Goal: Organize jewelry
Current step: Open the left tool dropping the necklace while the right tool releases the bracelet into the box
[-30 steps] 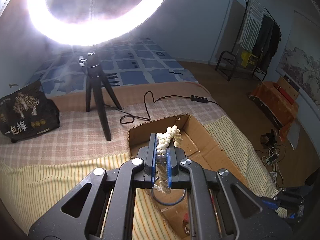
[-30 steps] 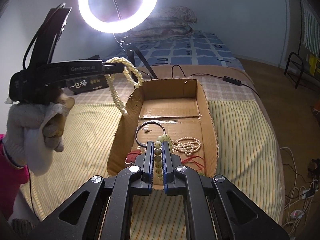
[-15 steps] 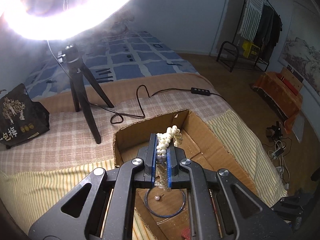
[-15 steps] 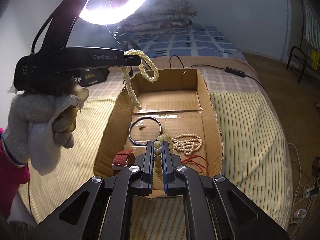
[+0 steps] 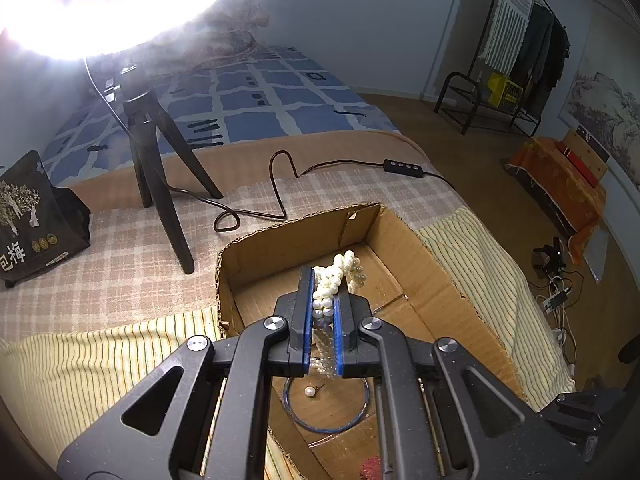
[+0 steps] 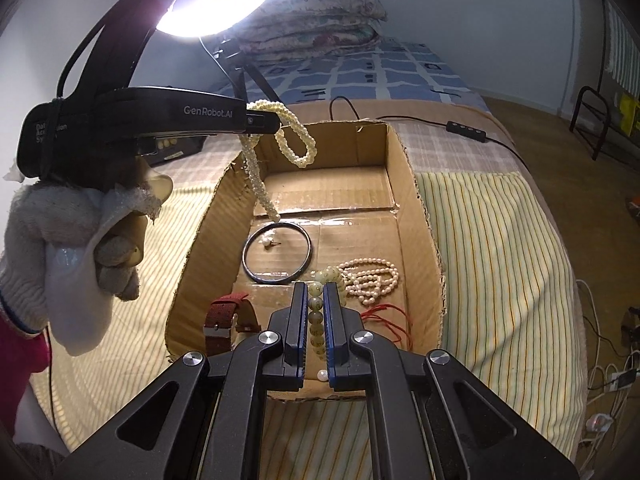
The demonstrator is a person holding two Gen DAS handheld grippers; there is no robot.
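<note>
Right wrist view: the left gripper [image 6: 260,122], held in a gloved hand [image 6: 76,236], carries a white pearl necklace [image 6: 280,140] over the cardboard box [image 6: 420,216] on the bed [image 6: 500,240], its jaws clamped on the strand. One loop hangs beside the jaws and a longer tail drops toward the box floor, ending just above the dark bangle [image 6: 277,254], which rings a single pearl earring [image 6: 267,243].

The right gripper [image 6: 316,320] hovers at the box's near end, its jaws closed narrowly on a bracelet of large pale-green beads [image 6: 316,316]. A finer pearl string [image 6: 370,278], a red cord [image 6: 386,318] and a red watch strap [image 6: 226,314] already lie inside.

Left wrist view shows the same necklace [image 5: 330,286] pinched between the blue pads [image 5: 307,316], with bare cardboard ahead.

Placing it well likely means carrying the strand toward that open far section before lowering, so the tail coils on cardboard rather than across the bangle. Letting the tail touch down first, then easing the jaws apart low, should keep the loops from snagging the box wall or tangling with neighbours.
</note>
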